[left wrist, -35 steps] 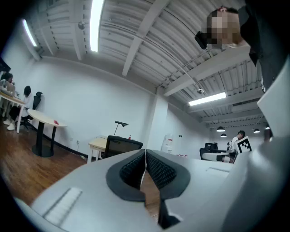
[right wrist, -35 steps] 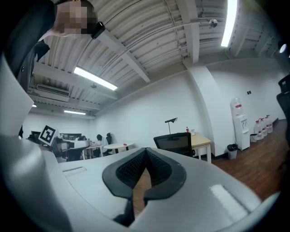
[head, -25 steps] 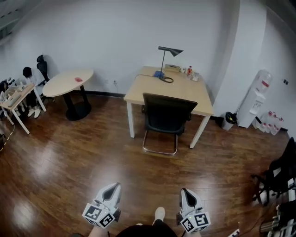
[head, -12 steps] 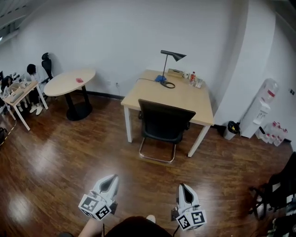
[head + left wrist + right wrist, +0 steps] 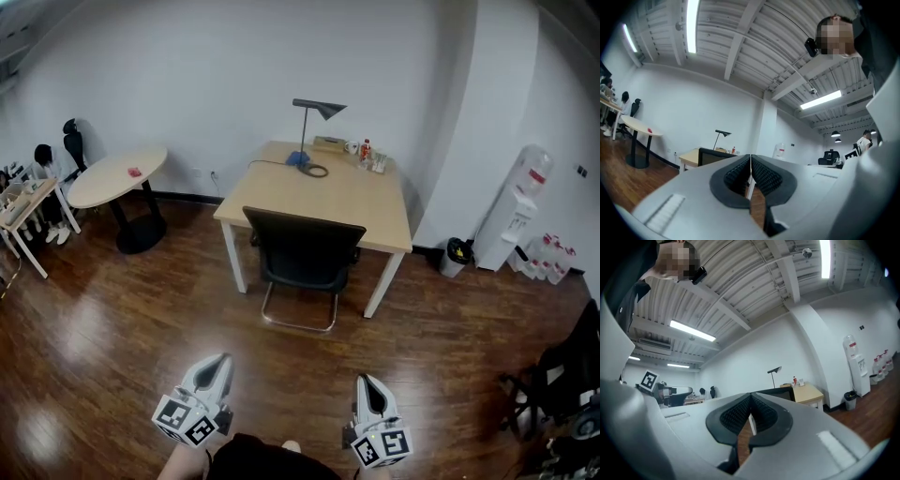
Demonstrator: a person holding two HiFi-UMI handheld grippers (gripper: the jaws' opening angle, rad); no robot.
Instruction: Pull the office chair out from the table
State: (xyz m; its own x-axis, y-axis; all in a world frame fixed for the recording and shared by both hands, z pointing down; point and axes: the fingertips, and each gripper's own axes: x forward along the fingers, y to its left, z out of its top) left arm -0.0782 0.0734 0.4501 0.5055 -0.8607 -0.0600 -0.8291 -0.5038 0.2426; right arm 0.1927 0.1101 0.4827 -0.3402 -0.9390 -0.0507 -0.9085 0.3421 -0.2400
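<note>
A black office chair (image 5: 305,253) with a chrome sled base stands tucked against the near side of a light wood table (image 5: 322,192), its back toward me. My left gripper (image 5: 219,362) hovers low at the bottom left of the head view, shut and empty, well short of the chair. My right gripper (image 5: 367,384) is at the bottom right, also shut with nothing between its pads. In the left gripper view the chair back (image 5: 711,155) and table (image 5: 688,157) show beyond the closed jaws. In the right gripper view the chair back (image 5: 780,392) and table (image 5: 808,392) lie ahead.
On the table stand a black desk lamp (image 5: 314,117) and small bottles (image 5: 366,152). A round table (image 5: 114,174) is at the left, a water dispenser (image 5: 516,206) and small bin (image 5: 455,253) at the right. Dark equipment (image 5: 562,375) sits at the right edge. Wood floor lies between me and the chair.
Both grippers and the view have advanced toward the table; the chair and table now sit further left in the head view. The jaws stayed shut.
</note>
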